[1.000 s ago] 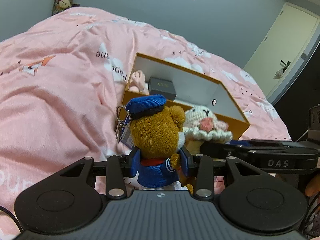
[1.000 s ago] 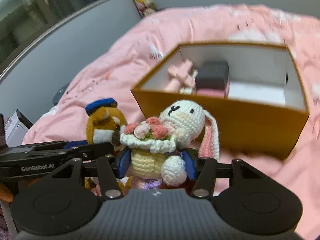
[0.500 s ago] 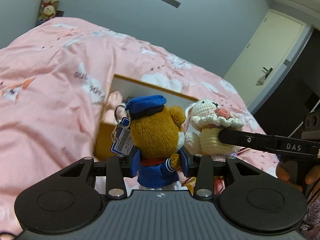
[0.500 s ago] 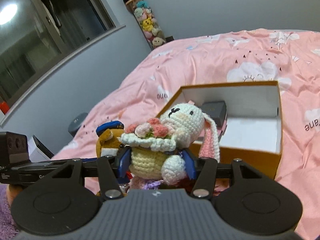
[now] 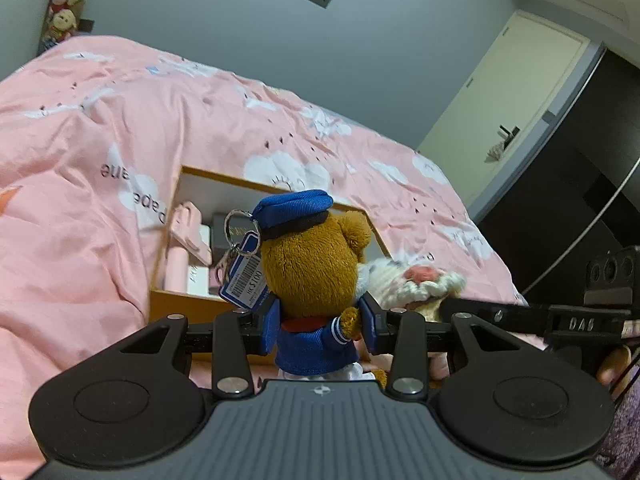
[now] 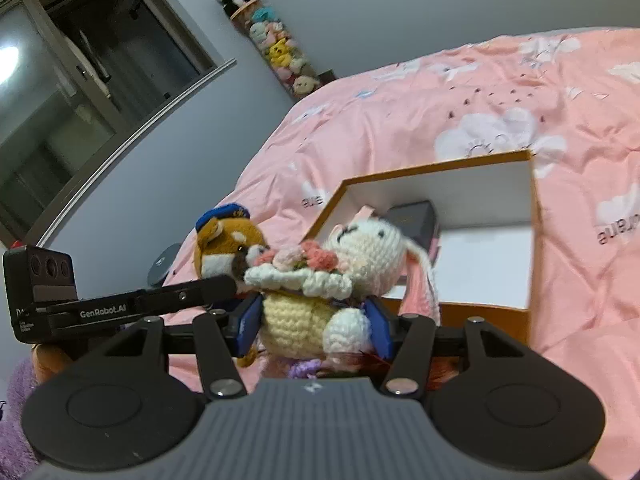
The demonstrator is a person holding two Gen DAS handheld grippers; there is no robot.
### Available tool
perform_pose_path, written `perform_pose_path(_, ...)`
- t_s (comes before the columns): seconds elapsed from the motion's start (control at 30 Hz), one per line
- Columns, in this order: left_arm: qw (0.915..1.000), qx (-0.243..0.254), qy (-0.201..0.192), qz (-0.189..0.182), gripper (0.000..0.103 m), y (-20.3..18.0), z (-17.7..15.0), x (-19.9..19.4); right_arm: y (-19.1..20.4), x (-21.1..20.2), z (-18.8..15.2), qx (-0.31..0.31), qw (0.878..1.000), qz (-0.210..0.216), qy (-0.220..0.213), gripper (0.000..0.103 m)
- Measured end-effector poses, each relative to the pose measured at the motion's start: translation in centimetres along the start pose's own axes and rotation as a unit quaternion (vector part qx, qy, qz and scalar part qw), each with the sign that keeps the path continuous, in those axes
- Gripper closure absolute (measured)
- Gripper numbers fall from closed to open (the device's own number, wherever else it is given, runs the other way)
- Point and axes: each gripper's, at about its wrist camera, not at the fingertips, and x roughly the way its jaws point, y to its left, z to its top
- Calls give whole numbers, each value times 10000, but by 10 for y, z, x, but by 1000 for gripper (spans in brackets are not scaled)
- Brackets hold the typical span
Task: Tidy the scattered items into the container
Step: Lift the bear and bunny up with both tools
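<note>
Box (image 6: 486, 312) ahead; bear (image 5: 312, 264), bunny (image 6: 360, 264) in claws.

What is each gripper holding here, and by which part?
The left gripper clamps the bear keychain by its blue-clad torso, just below the head. The right gripper clamps the crochet bunny around its yellow body, under the flower bouquet.

left wrist: close, forward | right wrist: close, forward; shared: box (image 5: 188, 304) (image 6: 532, 248)

Plush bear (image 5: 312, 256) — fuzzy pile, ribbed cloth cap; crocheted yarn rabbit (image 6: 360, 256); matt cardboard box (image 6: 496, 316); creased cotton duvet (image 5: 80, 152) — smooth.
</note>
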Motion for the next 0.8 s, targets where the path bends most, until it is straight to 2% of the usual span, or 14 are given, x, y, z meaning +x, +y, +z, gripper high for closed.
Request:
perform_pose_path(0.1, 9998, 0, 135, -125, 57, -7, -2, 13, -7, -8, 1, 50, 10000, -62, -58, 50)
perform_pose_path(0.13, 9997, 19, 187, -151, 57, -10, -4, 18, -8, -9, 0, 25, 9999, -114, -72, 61)
perform_pose_path(0.17, 9996, 56, 241, -156, 57, -14, -5, 24, -10, -9, 0, -17, 9998, -161, -87, 66)
perform_pose_path(0.27, 9988, 37, 422, -237, 57, -21, -11, 43, -17, -5, -1, -47, 9995, -286, -102, 66)
perform_pose_path(0.4, 9977, 92, 619, -247, 57, -23, -22, 53, -22, 2, -9, -57, 9990, -420, 105, 66)
perform_pose_path(0.57, 9981, -21, 615, 34, 57, -9, -34, 42, -19, 12, -24, -120, 9983, -375, 428, 61)
perform_pose_path(0.8, 9948, -284, 528, 825, 57, 25, -46, 9, 7, 48, -51, -445, 9942, -171, 964, 55)
